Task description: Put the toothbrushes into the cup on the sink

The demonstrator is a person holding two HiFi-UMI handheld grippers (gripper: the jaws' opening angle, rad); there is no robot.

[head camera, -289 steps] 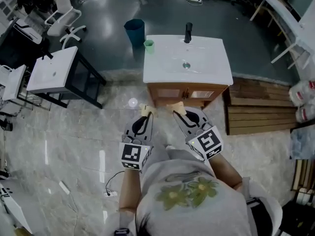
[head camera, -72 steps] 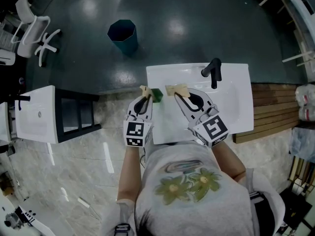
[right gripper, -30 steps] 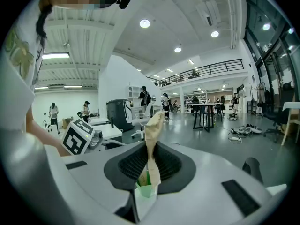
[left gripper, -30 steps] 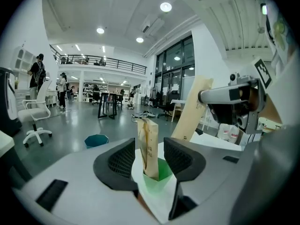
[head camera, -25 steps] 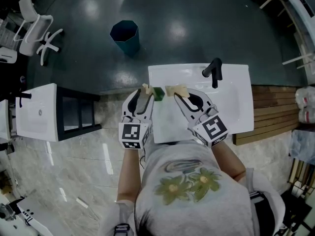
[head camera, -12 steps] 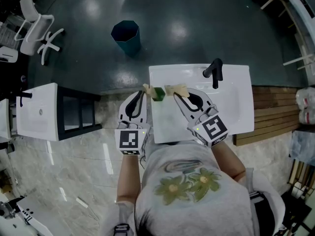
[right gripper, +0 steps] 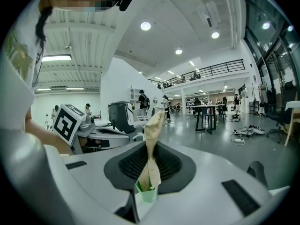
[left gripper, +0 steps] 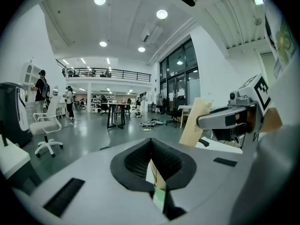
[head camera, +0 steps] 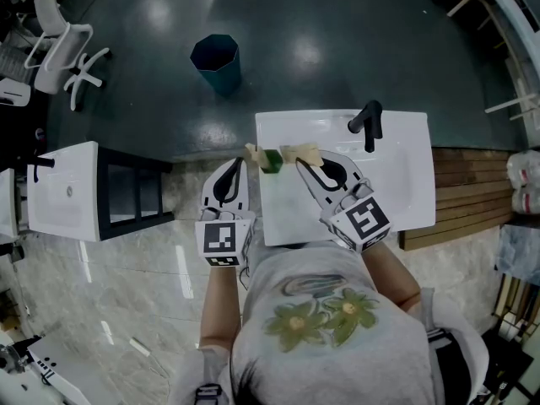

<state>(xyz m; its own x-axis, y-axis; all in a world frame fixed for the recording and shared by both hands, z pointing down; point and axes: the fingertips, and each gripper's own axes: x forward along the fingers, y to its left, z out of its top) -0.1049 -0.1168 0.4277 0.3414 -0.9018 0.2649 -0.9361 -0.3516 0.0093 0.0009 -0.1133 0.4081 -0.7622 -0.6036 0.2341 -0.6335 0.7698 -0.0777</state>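
A small green cup stands at the near left corner of the white sink. A tan paper-wrapped toothbrush leans out of it to the left. My left gripper sits just short of the cup; its jaws have just been closing and are shut with nothing between them. In the left gripper view that toothbrush and cup show just past the tips. My right gripper hovers right of the cup, shut on a second wrapped toothbrush that stands upright in its jaws.
A black faucet rises at the sink's back. A dark bin stands on the floor beyond. Another white sink on a black stand is at the left, and wooden decking lies at the right.
The left gripper stood wide open at the cup a second ago; it has drawn back a little and shut, leaving the toothbrush in the cup. The right gripper has not moved.
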